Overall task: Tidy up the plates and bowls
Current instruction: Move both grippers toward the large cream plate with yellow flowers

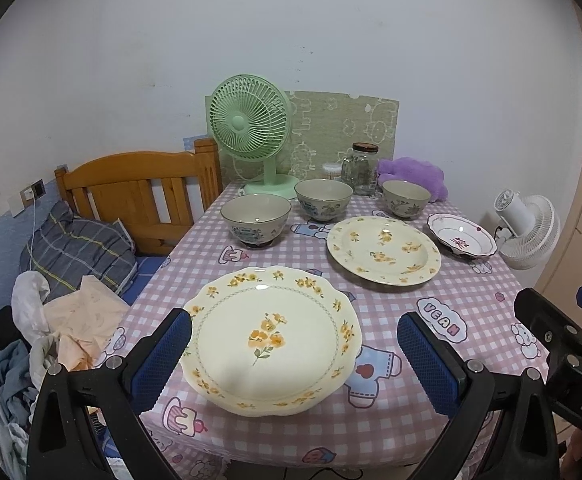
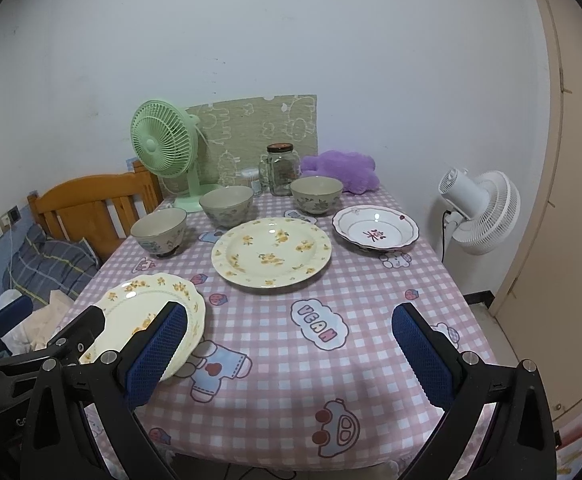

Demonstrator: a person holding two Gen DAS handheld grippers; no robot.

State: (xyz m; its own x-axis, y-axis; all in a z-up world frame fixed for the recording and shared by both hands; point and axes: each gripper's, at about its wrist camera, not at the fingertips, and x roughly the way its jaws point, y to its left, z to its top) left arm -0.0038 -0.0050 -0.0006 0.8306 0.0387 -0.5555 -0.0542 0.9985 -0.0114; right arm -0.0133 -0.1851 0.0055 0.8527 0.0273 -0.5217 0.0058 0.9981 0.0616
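Both grippers hover at the near edge of the surface (image 2: 371,280), fingers spread wide and gripping nothing. The left gripper (image 1: 295,354) straddles the scalloped yellow-flowered plate (image 1: 271,340) at the near left corner. The right gripper (image 2: 291,350) hangs over bare checked cloth. Farther back lie a round yellow-flowered plate (image 2: 271,252) and a red-trimmed white dish (image 2: 375,232), with three bowls (image 2: 227,204) behind them.
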